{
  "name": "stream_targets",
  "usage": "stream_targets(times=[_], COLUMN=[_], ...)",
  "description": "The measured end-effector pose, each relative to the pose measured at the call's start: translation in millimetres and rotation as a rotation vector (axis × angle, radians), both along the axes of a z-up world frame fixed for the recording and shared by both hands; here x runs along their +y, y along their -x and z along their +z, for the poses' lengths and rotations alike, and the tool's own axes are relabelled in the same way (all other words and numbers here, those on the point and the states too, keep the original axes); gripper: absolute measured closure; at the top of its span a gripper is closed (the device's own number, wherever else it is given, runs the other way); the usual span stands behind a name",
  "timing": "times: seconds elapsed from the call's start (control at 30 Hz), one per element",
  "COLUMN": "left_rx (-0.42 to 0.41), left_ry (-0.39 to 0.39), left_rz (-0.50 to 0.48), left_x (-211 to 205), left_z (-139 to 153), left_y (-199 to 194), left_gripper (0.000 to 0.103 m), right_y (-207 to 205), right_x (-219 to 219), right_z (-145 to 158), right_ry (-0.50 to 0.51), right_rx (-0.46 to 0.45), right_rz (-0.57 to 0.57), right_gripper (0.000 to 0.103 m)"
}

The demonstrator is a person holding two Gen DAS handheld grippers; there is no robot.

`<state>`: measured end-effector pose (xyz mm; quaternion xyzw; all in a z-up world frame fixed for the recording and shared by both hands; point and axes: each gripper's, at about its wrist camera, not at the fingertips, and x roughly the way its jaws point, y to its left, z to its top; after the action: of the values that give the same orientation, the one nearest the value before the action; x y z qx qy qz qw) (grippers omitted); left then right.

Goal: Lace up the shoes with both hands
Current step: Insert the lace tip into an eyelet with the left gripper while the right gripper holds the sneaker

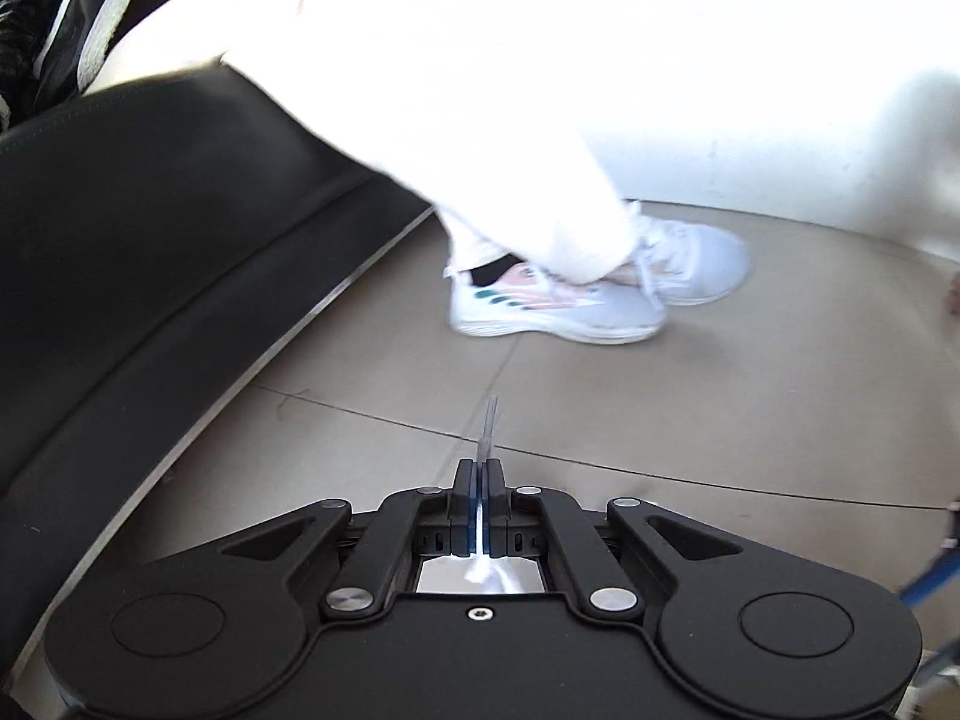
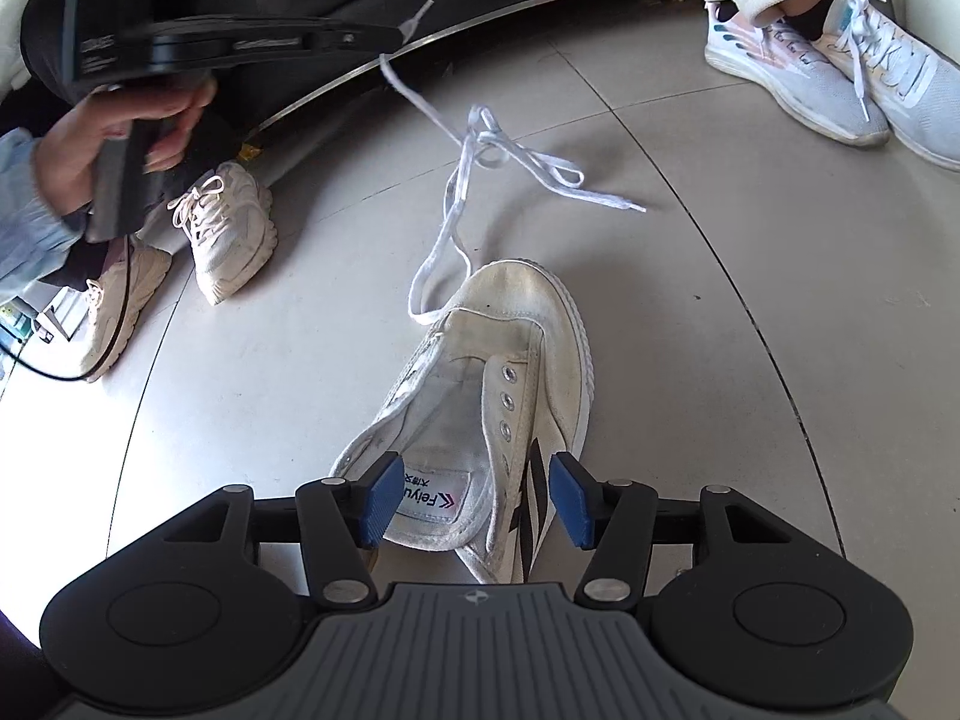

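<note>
Shoelace (image 2: 462, 192): white, its tip pinched between the clenched jaws of the left gripper (image 1: 479, 483); the aglet pokes out past the blue pads. From the right wrist view, the lace runs from that gripper (image 2: 396, 33), raised at upper left, down through a loose tangle in the air to the front eyelets of the white canvas shoe (image 2: 498, 396). Shoe lies on the tiled floor (image 2: 750, 360), toe away from the camera, most eyelets unlaced. Right gripper (image 2: 474, 495) jaws parted, pads either side of the shoe's heel opening; whether they touch it I cannot tell. Operator's hand (image 2: 120, 138) grips the left gripper's handle. Around: operator's cream sneakers (image 2: 228, 228) at left, a seated person's pale grey trainers (image 2: 840, 78) at upper right, black sofa (image 1: 150, 252) behind. Floor between the shoe and the trainers is bare tile.
</note>
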<state>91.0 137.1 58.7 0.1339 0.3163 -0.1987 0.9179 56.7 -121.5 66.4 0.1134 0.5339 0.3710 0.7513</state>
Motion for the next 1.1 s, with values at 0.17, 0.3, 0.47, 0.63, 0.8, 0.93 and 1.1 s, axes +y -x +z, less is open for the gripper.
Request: stream_targets(times=[0.17,0.3,0.47,0.63,0.8,0.93,1.1], left_rx=[0.115,0.203,0.224,0.201,0.198,0.209,0.223], left_ry=[0.028,-0.057,-0.29,-0.428,-0.533,-0.58,-0.612], left_rz=[-0.041,-0.096,-0.172,-0.277,-0.373,-0.422,-0.463], left_x=[-22,-41,-60,-71,-84,-89,-92], left_z=[-13,-41,-67,-75,-87,-95,-98], left_y=[52,69,75,80,81,78,78], left_gripper=[0.103,0.103,0.103,0.103,0.103,0.103,0.103], right_y=[-4,-13,-17,-19,-17,-19,-25], right_x=[13,28,38,37,41,49,50], right_z=[6,7,2,4,7,-1,-7], right_ry=[0.005,0.042,0.064,-0.015,-0.091,-0.043,-0.064], right_rx=[-0.066,-0.142,-0.154,-0.106,-0.08,-0.074,-0.049], right_rz=[0.057,0.097,0.116,0.141,0.182,0.186,0.196], right_gripper=[0.046,0.046,0.047,0.046,0.044,0.044,0.046])
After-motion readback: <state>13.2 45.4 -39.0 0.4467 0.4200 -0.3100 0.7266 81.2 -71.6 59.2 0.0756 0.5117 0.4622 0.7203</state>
